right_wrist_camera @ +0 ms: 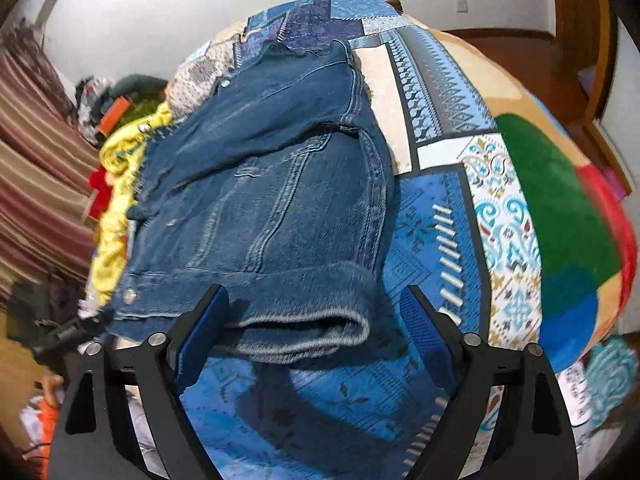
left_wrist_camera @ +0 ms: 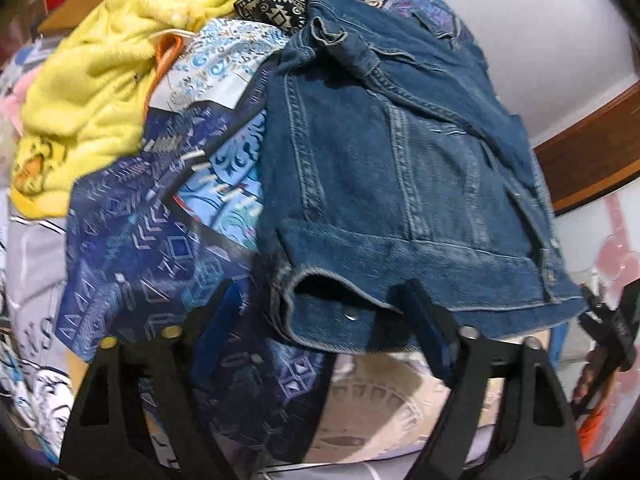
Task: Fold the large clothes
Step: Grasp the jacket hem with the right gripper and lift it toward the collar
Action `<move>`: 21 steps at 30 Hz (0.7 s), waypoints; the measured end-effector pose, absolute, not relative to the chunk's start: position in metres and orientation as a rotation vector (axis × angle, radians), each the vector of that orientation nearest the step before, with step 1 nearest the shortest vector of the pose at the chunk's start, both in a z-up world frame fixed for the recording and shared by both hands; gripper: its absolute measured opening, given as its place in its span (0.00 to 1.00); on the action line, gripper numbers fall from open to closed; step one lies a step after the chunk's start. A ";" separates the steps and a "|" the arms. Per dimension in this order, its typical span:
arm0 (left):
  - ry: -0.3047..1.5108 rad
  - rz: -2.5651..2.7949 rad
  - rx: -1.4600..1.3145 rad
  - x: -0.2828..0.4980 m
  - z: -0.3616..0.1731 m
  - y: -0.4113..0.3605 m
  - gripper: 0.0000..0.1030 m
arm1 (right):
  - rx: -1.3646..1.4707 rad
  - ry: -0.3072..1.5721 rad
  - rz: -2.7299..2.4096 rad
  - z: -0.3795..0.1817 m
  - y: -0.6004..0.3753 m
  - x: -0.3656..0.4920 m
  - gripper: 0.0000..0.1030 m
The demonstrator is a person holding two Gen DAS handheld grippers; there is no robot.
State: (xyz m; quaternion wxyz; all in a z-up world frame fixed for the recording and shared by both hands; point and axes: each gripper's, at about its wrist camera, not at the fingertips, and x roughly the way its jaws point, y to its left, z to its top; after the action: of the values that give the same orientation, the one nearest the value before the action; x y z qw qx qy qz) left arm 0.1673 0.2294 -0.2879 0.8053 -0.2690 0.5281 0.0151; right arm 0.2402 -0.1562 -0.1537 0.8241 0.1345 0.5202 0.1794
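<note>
A folded blue denim jacket [left_wrist_camera: 392, 168] lies on a patterned blue patchwork blanket [left_wrist_camera: 152, 240]. My left gripper [left_wrist_camera: 320, 312] is open, its jaws wide apart on either side of the jacket's near hem, not closed on it. In the right wrist view the same jacket [right_wrist_camera: 272, 200] lies in front of my right gripper [right_wrist_camera: 316, 312], which is open with its jaws on either side of the folded cuff edge. The right gripper also shows at the right edge of the left wrist view [left_wrist_camera: 612, 324].
A yellow fleece garment [left_wrist_camera: 92, 88] and other clothes are piled to the left of the jacket; the yellow garment also shows in the right wrist view [right_wrist_camera: 116, 184]. The blanket [right_wrist_camera: 500, 184] spreads to the right. A striped curtain [right_wrist_camera: 36, 184] hangs at left, wooden furniture [left_wrist_camera: 592, 160] at right.
</note>
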 end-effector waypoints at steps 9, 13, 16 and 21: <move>1.060 0.048 -0.589 0.158 -0.273 0.231 0.28 | 0.387 1.097 0.422 -0.157 -0.160 0.233 0.34; 1.004 0.038 -0.560 0.155 -0.257 0.229 0.14 | 0.393 1.058 0.413 -0.150 -0.163 0.230 0.18; 0.963 0.046 -0.495 0.157 -0.239 0.221 0.09 | 0.390 1.027 0.423 -0.142 -0.163 0.230 0.15; 0.858 0.037 -0.479 0.164 -0.203 0.219 0.09 | 0.357 0.970 0.451 -0.124 -0.155 0.236 0.13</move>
State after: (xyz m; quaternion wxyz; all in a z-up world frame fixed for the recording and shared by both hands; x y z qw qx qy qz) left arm 0.1640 0.2194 -0.2027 0.8816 -0.2298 0.4119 0.0176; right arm 0.2356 -0.1549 -0.1245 0.8451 0.1692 0.4599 0.2139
